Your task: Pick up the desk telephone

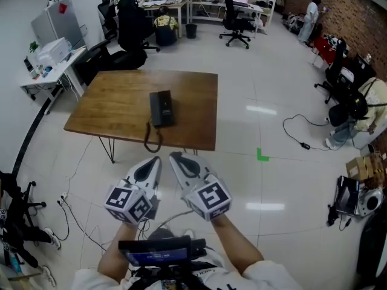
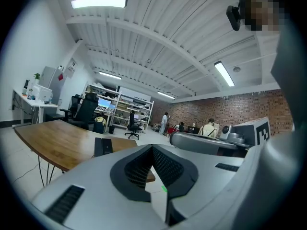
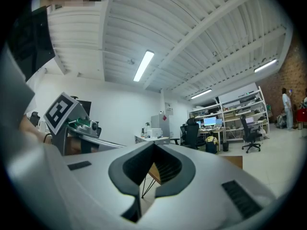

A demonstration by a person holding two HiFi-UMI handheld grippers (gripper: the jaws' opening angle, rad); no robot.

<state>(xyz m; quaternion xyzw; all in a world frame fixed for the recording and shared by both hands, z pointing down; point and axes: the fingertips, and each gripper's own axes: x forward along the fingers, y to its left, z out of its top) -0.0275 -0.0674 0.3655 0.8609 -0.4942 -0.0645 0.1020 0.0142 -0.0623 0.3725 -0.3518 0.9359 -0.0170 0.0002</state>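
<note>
Head view: the desk telephone (image 1: 161, 108) lies on the wooden table (image 1: 115, 101), at twelve o'clock from the left gripper (image 1: 157, 159) and the right gripper (image 1: 173, 156), which are both over the floor.

Left gripper view: jaws pressed together, empty; the telephone sits at ten o'clock.

Right gripper view: jaws together, holding nothing.

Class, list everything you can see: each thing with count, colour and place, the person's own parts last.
desk telephone: one, black, on the table, cord over the near edge
table: one, brown wood, middle of the floor
tape mark: one, green, floor right of the table
office chairs: several, black, far end
printer: one, white, far left
left claw: one, grey, shut, empty, short of the table
right claw: one, grey, shut, empty, beside the left
</note>
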